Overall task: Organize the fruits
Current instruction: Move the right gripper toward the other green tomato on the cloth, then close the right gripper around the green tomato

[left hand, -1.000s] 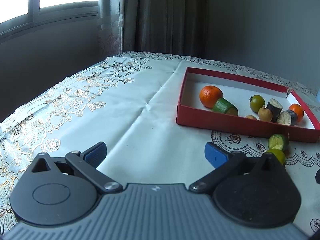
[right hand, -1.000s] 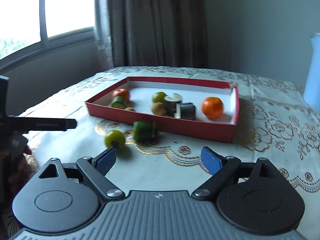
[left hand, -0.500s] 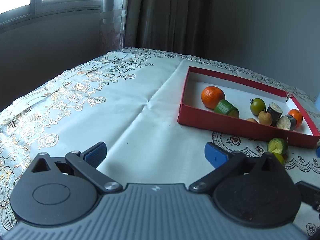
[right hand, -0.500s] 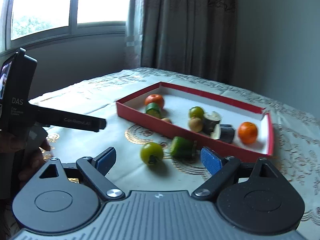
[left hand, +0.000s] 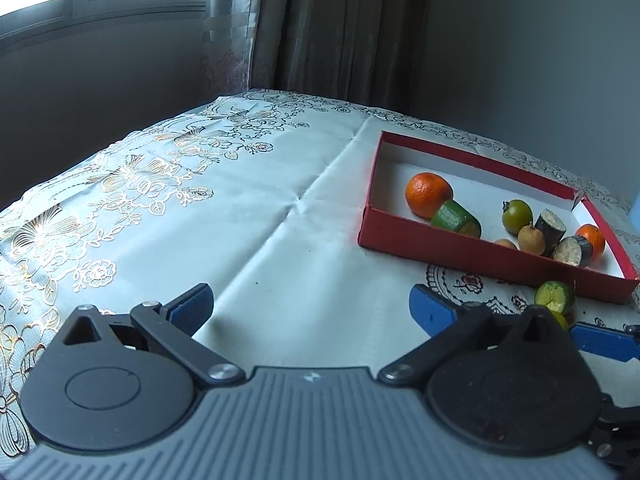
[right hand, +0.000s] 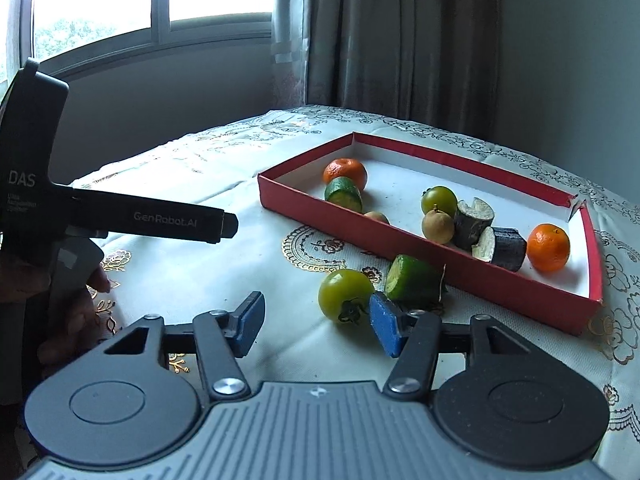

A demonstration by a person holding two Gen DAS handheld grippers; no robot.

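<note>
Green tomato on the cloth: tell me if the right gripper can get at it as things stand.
Probably yes. The right gripper is open, and the green tomato lies just ahead of its fingers with bare cloth between. The cucumber piece beside it might get nudged.

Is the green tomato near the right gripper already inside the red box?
No, the green tomato lies on the tablecloth, outside the red box.

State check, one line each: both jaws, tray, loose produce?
left gripper: open, empty
right gripper: open, empty, near the green tomato
red tray: holding produce
green tomato: on cloth, outside tray
cucumber piece: on cloth, outside tray
</note>
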